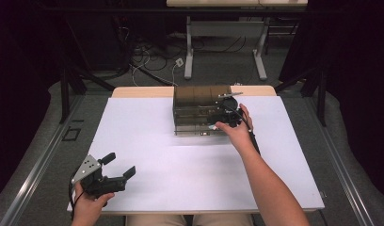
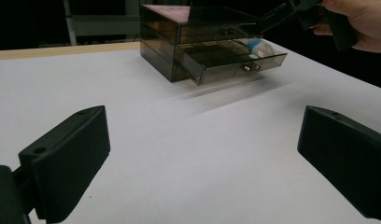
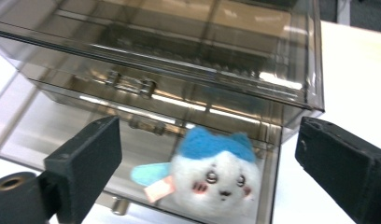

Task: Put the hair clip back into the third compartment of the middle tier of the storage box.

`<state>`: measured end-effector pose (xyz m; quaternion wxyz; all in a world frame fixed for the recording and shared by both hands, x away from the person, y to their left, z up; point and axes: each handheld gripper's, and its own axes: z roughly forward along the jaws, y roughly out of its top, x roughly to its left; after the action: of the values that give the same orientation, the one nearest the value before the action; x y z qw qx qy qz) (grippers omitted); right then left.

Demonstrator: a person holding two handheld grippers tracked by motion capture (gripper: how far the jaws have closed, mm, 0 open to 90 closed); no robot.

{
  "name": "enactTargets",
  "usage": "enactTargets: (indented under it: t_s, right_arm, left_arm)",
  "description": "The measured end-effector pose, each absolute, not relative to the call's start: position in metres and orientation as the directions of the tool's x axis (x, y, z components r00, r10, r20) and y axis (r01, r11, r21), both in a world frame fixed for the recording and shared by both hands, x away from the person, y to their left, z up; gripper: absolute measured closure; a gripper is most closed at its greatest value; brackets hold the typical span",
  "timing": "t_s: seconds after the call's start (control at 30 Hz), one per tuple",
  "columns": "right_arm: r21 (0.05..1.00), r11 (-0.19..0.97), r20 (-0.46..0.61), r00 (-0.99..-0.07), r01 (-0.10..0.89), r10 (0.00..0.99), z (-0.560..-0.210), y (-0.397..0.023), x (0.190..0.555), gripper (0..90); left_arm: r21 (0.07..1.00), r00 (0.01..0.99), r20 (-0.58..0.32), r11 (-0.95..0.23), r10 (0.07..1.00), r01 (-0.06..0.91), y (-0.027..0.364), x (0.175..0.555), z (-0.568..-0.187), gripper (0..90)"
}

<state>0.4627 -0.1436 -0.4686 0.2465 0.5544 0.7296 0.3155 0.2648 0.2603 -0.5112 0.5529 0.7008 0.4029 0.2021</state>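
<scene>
The plush toy [image 3: 212, 179] lies in the open bottom drawer [image 3: 268, 196], low in the frame, free of your spread right tongs [image 3: 212, 172]; the placing looks done, the drawer left to shut. Your left tongs [image 1: 118, 165], lower left, gape empty over the counter [image 1: 180, 174].

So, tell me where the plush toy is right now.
The plush toy lies in the open bottom drawer of the smoked drawer box, at its right end, just below the open right gripper.

Bright tabletop, dark surroundings, glare on plastic
</scene>
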Motion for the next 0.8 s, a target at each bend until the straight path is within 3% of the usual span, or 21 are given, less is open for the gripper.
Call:
enactTargets:
  t_s: [0.8]
  right_arm:
    - [0.771, 0.221, 0.041, -0.393, 0.597, 0.919, -0.45, -0.136, 0.427, 3.0]
  left_arm:
    - [0.937, 0.592, -0.164, -0.063, 0.789, 0.343, 0.26, 0.265, -0.511, 2.5]
